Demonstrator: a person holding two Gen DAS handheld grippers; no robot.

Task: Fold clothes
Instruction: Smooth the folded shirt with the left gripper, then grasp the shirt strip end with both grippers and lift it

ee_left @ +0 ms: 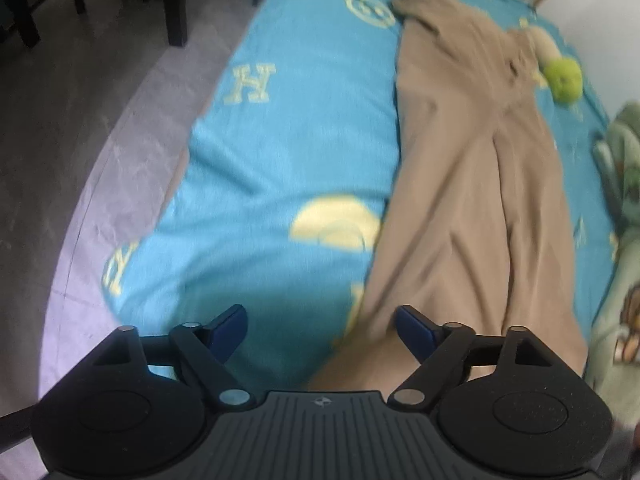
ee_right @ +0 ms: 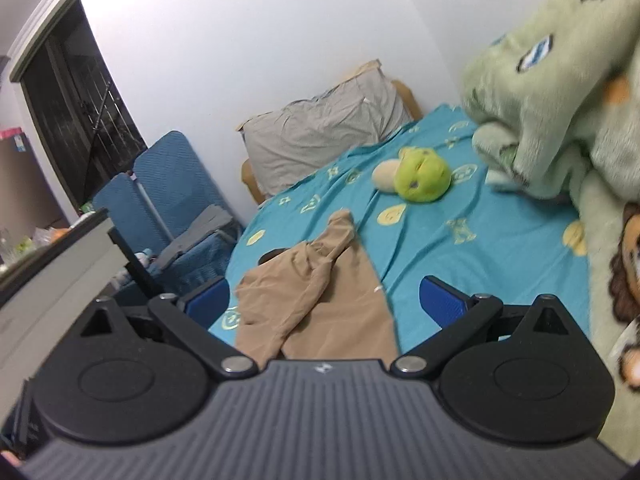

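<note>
We hold our left gripper and right gripper spread wide, empty, above the tan trousers on the bed.

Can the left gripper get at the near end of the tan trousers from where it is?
Probably yes. The left gripper is open, and the tan fabric trousers lie flat on the turquoise patterned bedsheet just ahead of its right-side finger, with nothing lying between them.

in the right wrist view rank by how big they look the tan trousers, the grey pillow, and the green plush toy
1. tan trousers and grey pillow: look alike; the trousers are nearer and partly hidden, so unranked.
2. green plush toy: clearly smallest.
</note>
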